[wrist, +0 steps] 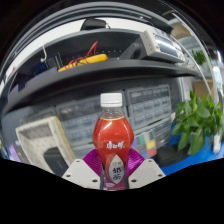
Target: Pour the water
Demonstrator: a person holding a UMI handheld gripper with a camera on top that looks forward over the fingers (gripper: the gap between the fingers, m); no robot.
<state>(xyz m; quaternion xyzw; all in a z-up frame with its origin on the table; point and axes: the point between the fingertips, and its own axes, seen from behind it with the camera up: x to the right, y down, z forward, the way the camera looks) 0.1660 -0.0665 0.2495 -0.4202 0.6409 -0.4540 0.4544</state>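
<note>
- On the left, beyond the fingers, a pale boxy object with a slatted face [42,138] sits low against the dark shelving [60,85]; it stands well aside of the bottle and plays no part in the grasp.
- Above it, on the shelf, yellow and red tools or cables [80,62] lie in a clutter; I cannot tell just what they are.
- In the middle, the bottle [111,140] stands upright, long axis vertical, white cap [111,100] on top, red drink inside, label facing the camera. It sits dead ahead, between the two fingers of the gripper [113,172], with its lower body against the magenta pads [93,160].
- The fingers appear closed onto the bottle's base from both sides, so I judge it clasped, low on the body.
- Pouring will turn on tipping this vertical axis sideways; since the cap looks still on, nothing can flow as yet.
- On the right, a leafy green plant [196,122] stands near, beside a blue surface [205,158], close enough that a tilt that way may brush it.
</note>
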